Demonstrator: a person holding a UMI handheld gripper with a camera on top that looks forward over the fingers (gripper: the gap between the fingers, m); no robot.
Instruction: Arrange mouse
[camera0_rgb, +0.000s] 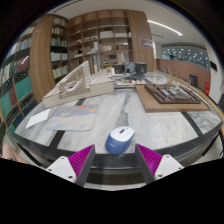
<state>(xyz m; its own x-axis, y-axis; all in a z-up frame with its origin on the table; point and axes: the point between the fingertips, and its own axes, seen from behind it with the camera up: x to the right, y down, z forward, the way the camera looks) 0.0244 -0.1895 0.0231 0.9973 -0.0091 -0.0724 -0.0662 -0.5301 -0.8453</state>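
— Mouse (120, 139) position?

— Twelve o'clock from the gripper (117, 160), just ahead of the fingertips and on the gap's centre line. Resting on the grey mat (75, 120), near its front edge, on the table (150, 125). Not touched by either pad.

— Fingers?

— Spread wide, pinching nothing. Left pad (75, 161) at about eight o'clock of the mouse, right pad (155, 158) at about four.

— Heading and long axis?

— Long axis apparently running six to twelve, roughly in line with the fingers. White body with a blue upper part toward twelve; nose versus tail hard to tell for certain.

— Best way through the approach?

— Probably straight forward toward twelve, low over the mat, keeping the mouse centred so both pads meet its flanks together. Worth closing across the short axis, at mid-body. Off-centre contact likely to spin or push it away. Gentle squeeze on a smooth shell; slipping possible.

— Beyond it?

— Wooden tray (168, 96) at about two o'clock, well apart. Bookshelves (110, 40) far behind.
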